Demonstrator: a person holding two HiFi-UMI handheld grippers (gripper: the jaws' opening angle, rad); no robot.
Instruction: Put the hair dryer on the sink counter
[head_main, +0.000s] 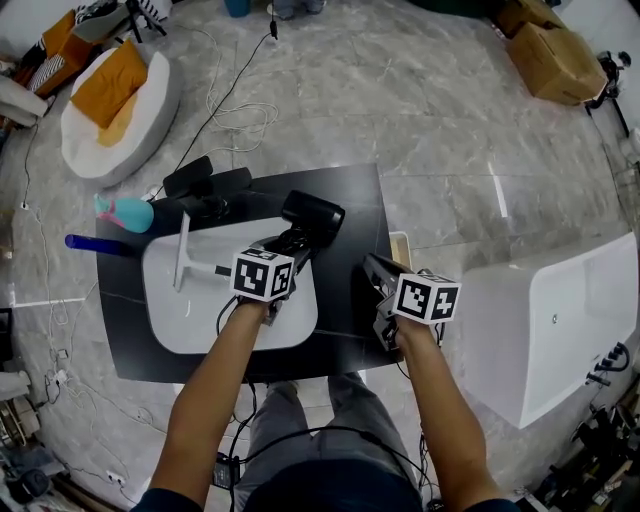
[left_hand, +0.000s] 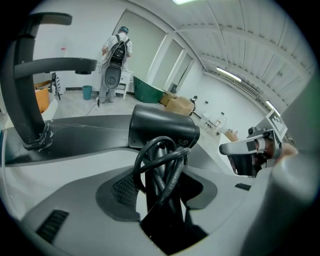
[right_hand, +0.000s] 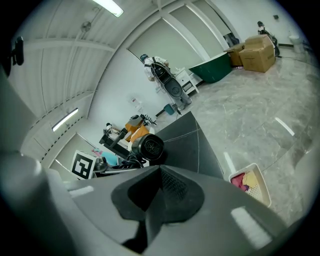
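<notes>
My left gripper is shut on the handle of the black hair dryer; a black cord is wound round that handle. The dryer's head hangs over the black sink counter, just beyond the back right rim of the white basin; I cannot tell whether it touches. In the left gripper view the hair dryer stands upright between the pads of my left gripper. My right gripper hovers shut and empty over the counter's right edge. In the right gripper view my right gripper points at the hair dryer.
A black faucet stands behind the basin, with a teal bottle at the counter's left. A white bathtub is on the right. A small basket sits on the floor by the counter. A person stands far back.
</notes>
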